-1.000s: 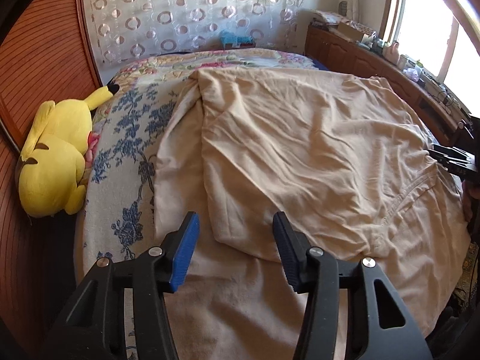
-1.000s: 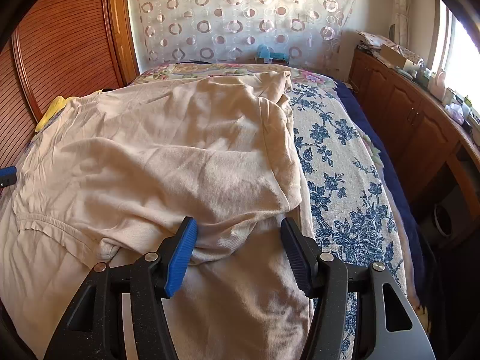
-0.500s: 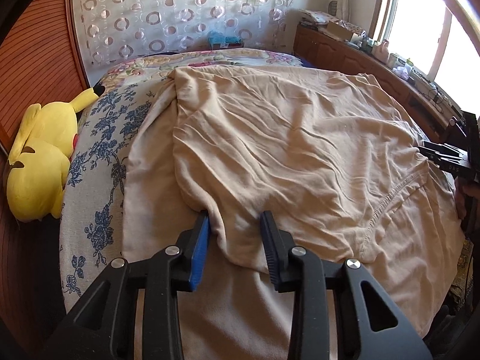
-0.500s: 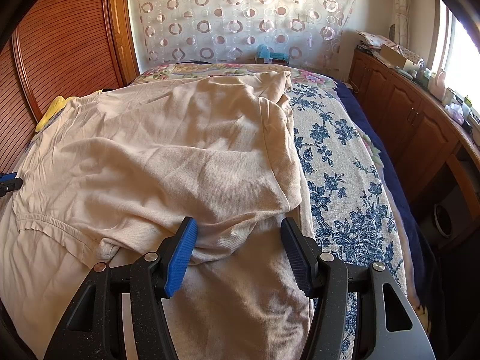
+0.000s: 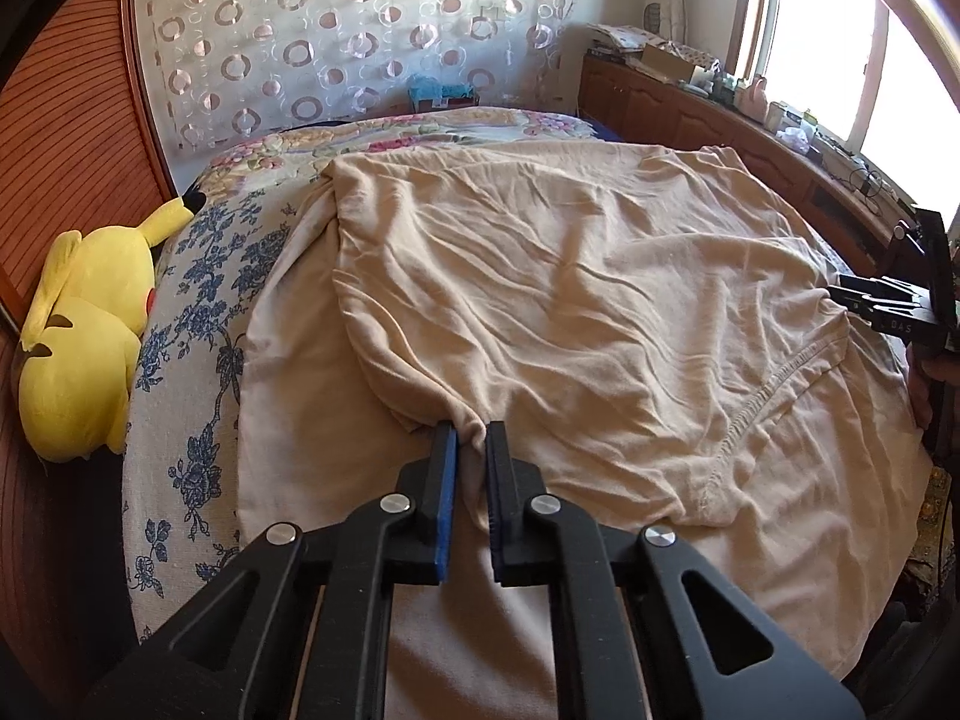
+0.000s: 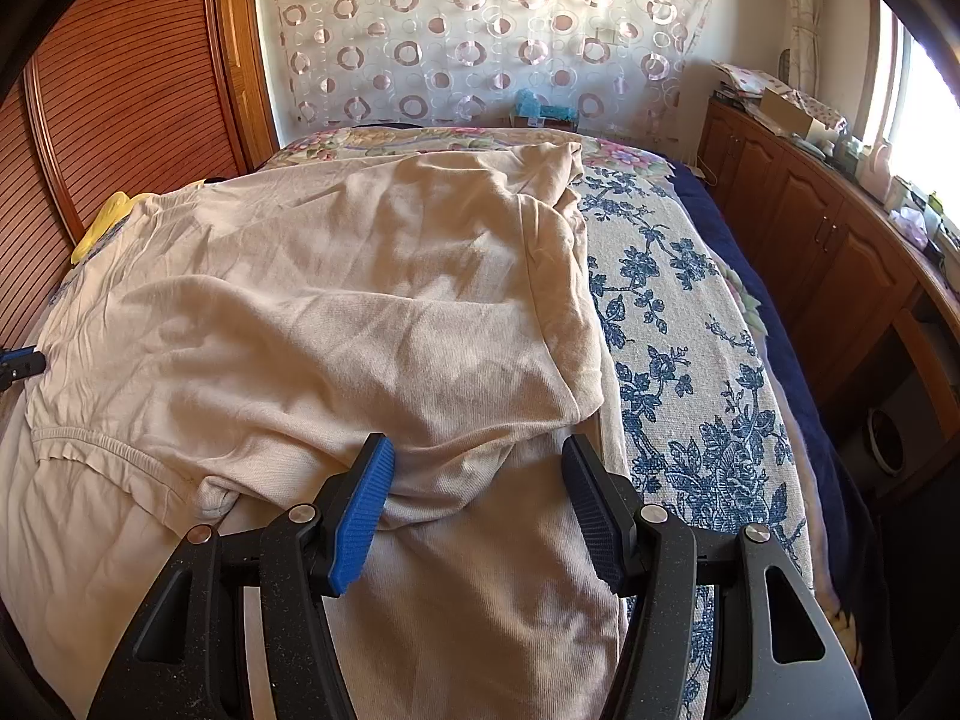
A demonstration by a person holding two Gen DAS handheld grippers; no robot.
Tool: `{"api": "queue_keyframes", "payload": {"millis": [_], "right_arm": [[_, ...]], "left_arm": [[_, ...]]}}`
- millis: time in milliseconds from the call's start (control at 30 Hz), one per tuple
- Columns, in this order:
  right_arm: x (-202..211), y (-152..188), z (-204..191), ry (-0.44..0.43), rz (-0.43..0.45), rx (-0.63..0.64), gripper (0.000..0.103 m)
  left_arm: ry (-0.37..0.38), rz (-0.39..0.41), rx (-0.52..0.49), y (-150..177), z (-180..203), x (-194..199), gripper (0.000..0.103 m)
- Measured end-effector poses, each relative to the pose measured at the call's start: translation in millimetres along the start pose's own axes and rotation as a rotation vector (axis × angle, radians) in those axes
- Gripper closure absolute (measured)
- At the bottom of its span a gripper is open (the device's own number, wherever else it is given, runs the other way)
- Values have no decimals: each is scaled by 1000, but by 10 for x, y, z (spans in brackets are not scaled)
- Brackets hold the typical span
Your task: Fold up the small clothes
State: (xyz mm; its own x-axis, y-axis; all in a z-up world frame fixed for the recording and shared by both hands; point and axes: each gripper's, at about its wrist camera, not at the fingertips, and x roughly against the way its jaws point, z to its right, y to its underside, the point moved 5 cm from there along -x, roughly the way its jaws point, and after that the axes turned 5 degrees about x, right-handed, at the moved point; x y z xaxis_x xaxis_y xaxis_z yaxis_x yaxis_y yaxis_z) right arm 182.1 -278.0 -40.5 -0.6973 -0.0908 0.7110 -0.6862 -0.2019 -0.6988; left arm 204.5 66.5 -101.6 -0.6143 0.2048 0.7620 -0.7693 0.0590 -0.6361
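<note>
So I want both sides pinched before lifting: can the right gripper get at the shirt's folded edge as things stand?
Probably yes: the right gripper is open, its fingers straddling the beige shirt edge, nothing between.

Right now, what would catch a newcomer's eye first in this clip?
A big beige garment spreads over most of the floral bedspread. The left gripper pinches its folded edge, while the right gripper stands open over the cloth. A yellow plush toy lies at the bed's left edge.
</note>
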Motion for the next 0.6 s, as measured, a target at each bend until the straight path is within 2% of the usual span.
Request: {"api": "queue_keyframes", "payload": {"millis": [267,500,600], "right_arm": [[1,0,1,0,0,0,43],[4,1,-5,-2,2,-1,43],[23,1,20,-43,12,-17,43]], "left_arm": [[7,34,12,-75,-8,102,94],[-2,19,9,-47,-4,36,94],[-6,6,11,-20,-18,-12,94]]}}
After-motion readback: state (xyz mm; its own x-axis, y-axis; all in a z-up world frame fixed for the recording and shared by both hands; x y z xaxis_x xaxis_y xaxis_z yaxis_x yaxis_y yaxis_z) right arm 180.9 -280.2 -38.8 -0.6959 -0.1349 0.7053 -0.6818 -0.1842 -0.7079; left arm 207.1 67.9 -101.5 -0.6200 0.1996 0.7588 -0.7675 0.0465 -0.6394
